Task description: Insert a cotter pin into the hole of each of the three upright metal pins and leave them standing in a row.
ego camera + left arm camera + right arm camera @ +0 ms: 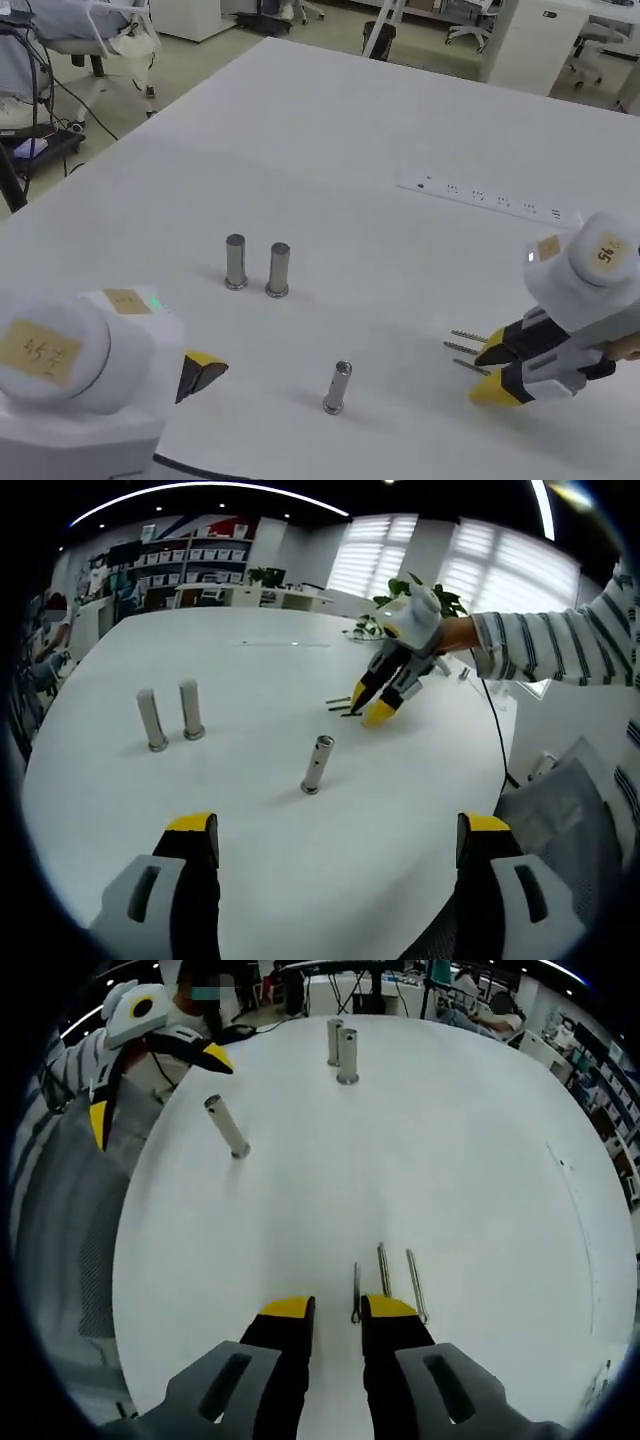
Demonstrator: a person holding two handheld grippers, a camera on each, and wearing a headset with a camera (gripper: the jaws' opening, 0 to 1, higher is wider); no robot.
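Three upright metal pins stand on the white table (pixel 400 140): two close together (pixel 235 262) (pixel 278 270) and one apart, nearer me (pixel 338 387). Three cotter pins (pixel 465 348) lie side by side on the table just ahead of my right gripper (pixel 493 372). In the right gripper view its jaws are slightly apart, and the leftmost cotter pin (pixel 355 1292) lies at the gap, close to the right fingertip (pixel 388 1308). My left gripper (pixel 338 830) hovers wide open and holds nothing, short of the lone pin (pixel 317 765).
A white power strip (pixel 490 200) lies at the far right of the table. Beyond the table's edges stand office chairs (pixel 90 35) and cabinets. A striped sleeve (pixel 560 645) reaches in behind the right gripper (pixel 378 702).
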